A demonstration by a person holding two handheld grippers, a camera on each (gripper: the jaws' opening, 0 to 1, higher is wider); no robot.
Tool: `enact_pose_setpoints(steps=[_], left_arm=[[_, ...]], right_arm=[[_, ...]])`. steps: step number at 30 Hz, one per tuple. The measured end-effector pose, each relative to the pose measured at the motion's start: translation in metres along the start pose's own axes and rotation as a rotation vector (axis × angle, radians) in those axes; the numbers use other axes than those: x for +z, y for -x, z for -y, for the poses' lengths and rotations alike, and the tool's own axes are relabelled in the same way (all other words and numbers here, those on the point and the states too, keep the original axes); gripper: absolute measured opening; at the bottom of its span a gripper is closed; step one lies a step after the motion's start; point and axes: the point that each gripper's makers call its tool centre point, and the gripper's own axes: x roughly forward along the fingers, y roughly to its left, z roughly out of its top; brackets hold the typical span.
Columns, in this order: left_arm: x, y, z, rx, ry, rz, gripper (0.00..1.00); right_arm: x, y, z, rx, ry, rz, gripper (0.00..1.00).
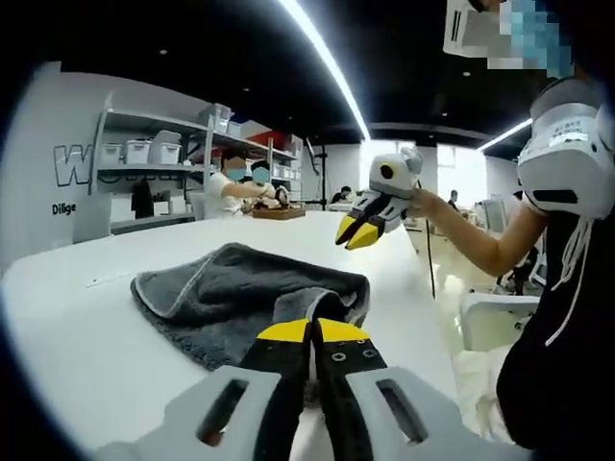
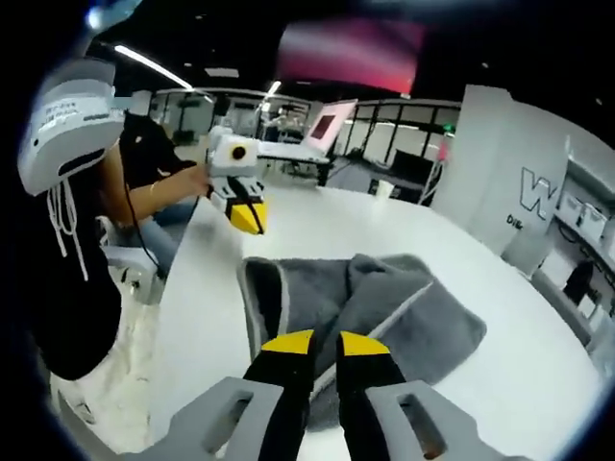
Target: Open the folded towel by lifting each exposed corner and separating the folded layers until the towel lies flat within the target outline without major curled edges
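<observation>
The grey towel (image 1: 245,298) lies folded and rumpled near the desk (image 1: 86,336) edge. Left gripper (image 1: 311,333) fingers are pressed together above its near fold; right gripper (image 2: 316,343) fingers are slightly spread, empty. Pinching several layers together could drag the towel off the edge.

Bare table (image 1: 86,317) around towel (image 1: 240,293), nothing blocking access

Storage bins (image 1: 154,151) fill wall shelves (image 1: 183,125); a laptop (image 2: 327,127) stands open.
</observation>
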Motion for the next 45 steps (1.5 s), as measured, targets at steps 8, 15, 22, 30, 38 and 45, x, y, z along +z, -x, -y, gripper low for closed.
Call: enact_pose_setpoints(steps=[8,15,22,30,38,45], left_arm=[[0.005,0.003,-0.024,0.108,0.002,0.018,0.08],[0.009,0.004,-0.042,0.173,0.019,0.037,0.12],[0.006,0.001,-0.052,0.208,0.04,0.022,0.31],[0.01,0.003,-0.064,0.254,0.045,0.038,0.38],[0.01,0.003,-0.072,0.292,0.048,0.043,0.47],[0.012,0.009,-0.083,0.374,-0.016,0.028,0.48]], right_arm=[[0.007,-0.007,0.014,-0.05,-0.053,0.018,0.07],[0.008,-0.013,0.019,-0.062,-0.074,0.015,0.09],[0.011,-0.019,0.027,-0.068,-0.09,0.03,0.11],[0.017,-0.025,0.035,-0.09,-0.098,0.057,0.11],[0.013,-0.037,0.047,-0.132,-0.124,0.032,0.21],[0.015,-0.043,0.057,-0.161,-0.159,0.047,0.24]])
